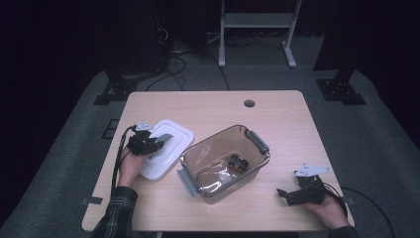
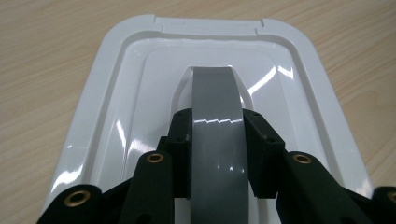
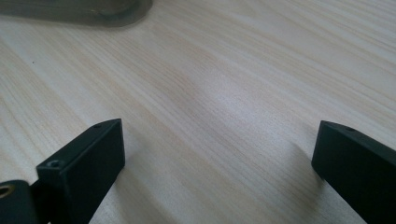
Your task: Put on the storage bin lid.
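Observation:
A white rectangular lid (image 1: 168,148) lies on the table at the left, beside a clear grey-tinted box (image 1: 225,161). The lid (image 2: 140,84) has a grey handle (image 2: 217,135) along its middle. My left gripper (image 1: 161,140) is shut on that grey handle, its pads (image 2: 180,144) pressing on both sides. The box holds a small dark object (image 1: 237,162) and has grey latches at both ends. My right gripper (image 1: 285,194) rests low over bare tabletop at the front right, jaws wide apart (image 3: 219,154) with nothing between them.
The wooden table (image 1: 213,109) has a round cable hole (image 1: 249,103) near its far edge. A corner of the clear box (image 3: 84,11) shows at the top of the right gripper view. Cables and a white stand (image 1: 255,29) sit on the floor beyond the table.

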